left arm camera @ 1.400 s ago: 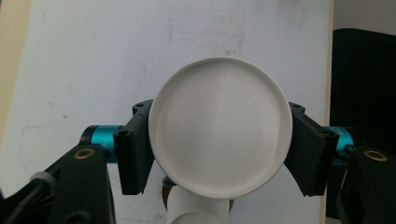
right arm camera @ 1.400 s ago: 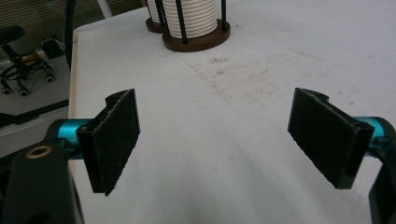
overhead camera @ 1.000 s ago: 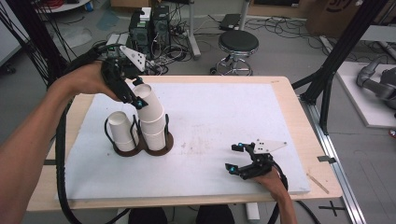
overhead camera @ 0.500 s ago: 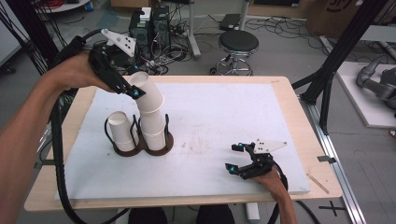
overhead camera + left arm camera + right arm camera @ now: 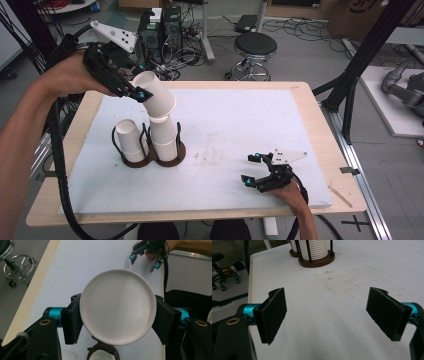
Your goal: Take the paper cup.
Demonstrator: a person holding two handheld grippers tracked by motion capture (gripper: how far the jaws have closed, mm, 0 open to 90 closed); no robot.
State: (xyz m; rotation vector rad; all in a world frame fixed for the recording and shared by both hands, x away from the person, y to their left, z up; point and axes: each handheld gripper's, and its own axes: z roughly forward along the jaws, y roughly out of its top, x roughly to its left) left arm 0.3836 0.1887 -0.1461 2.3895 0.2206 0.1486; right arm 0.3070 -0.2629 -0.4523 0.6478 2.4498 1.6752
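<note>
High view puts the left tongs [image 5: 131,89] up above the rear-left part of the desk [image 5: 300,95], clamped on a white paper cup [image 5: 156,95] that is tilted, its rim toward the hand and its base angled down at the stack of cups [image 5: 163,134] standing in the right ring of a dark wire cup holder [image 5: 150,150]; the base looks to be touching or only just clear of the top of that stack. A shorter stack [image 5: 131,141] sits in the left ring just beside it. From the left gripper view the cup's round base [image 5: 118,306] faces the camera with a black pad pressed on each side, so the grip is across the cup's body. The step in hand looks like peeling one cup off the nested pile, and it would go best with a straight pull along the stack's axis, not a sideways tug, since the tilt could drag the next cup up or rock the holder on the white mat [image 5: 240,125]. A light squeeze matters too, because thin paper walls buckle easily. The right tongs [image 5: 260,172] rest low at the front-right of the desk, spread wide with nothing between them, well apart from the holder; they could steady its base if the pile lifts.
</note>
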